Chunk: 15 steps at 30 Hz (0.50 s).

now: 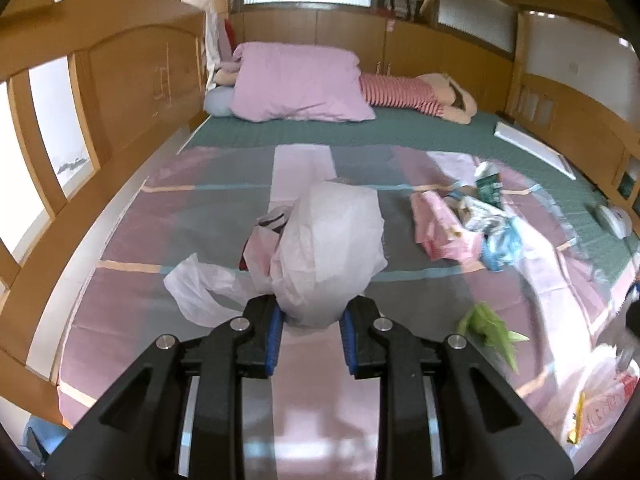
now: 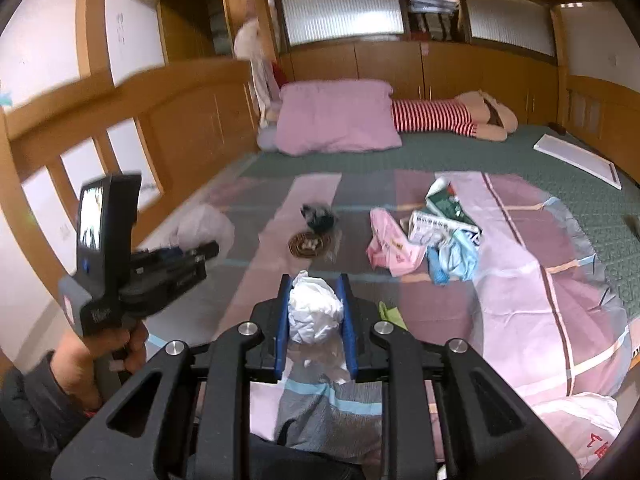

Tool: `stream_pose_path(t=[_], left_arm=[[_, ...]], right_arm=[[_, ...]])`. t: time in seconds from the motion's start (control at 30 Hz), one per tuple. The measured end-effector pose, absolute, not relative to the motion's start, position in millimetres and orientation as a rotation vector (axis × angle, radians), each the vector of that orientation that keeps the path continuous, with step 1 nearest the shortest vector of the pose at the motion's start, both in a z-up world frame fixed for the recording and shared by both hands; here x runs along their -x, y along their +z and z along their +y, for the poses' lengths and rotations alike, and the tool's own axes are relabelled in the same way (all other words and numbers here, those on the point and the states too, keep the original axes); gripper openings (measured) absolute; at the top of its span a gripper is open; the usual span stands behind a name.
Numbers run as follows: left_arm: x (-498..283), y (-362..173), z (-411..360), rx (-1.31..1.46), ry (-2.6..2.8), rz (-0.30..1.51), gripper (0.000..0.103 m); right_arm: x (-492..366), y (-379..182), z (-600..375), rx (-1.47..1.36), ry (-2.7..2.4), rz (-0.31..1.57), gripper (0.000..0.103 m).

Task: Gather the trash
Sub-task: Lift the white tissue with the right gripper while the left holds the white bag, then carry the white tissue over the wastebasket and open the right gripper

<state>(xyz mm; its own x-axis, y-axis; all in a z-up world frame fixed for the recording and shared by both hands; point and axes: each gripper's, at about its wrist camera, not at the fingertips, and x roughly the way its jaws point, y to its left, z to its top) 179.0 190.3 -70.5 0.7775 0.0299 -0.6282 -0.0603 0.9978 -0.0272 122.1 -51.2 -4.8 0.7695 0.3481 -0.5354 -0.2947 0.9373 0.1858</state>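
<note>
- A white plastic bag (image 1: pixel 324 248) is clamped in the left claw (image 1: pixel 311 334); its loose part hangs out on the left, over the striped sheet (image 1: pixel 132 292) on the bed.
- A crumpled white paper ball (image 2: pixel 314 310) is pinched between the blue pads of the right claw (image 2: pixel 316 324) — this bit of trash is held up above the sheet.
- The step in hand looks like this: one piece of trash has been picked up, and it is to be put into the bag.
- For the next move, the paper ball would need to be carried left to the bag, and the bag's mouth would need to be found and kept open — the mouth cannot be seen from here.
- More trash is left on the sheet, farther off and to the right: a pink bag (image 2: pixel 390 246), a blue wrapper (image 2: pixel 452 260) and a green and white packet (image 2: pixel 446 204). A small green scrap (image 1: pixel 486 322) lies near, on the right.
- Both claws are pointed forward and tipped down toward the bed.
- The left tool is seen in the right view, gripped by a hand (image 2: pixel 100 354) in a dark sleeve, low on the left side.
</note>
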Motion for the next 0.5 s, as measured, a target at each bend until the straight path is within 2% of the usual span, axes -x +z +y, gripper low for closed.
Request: stream_pose_path(t=[0.13,0.5], left_arm=[[-146.2,-43.5,182.5,0.098,0.019,0.633,0.025],[-53.4,15.9,100.4,0.052,-0.085,0.569,0.025]], right_arm=[[-93.2,13.1,-65.0,-0.112,0.387,0.561,0.023],[-11.2,59.8,-116.6,-0.147,0.381,0.396,0.023]])
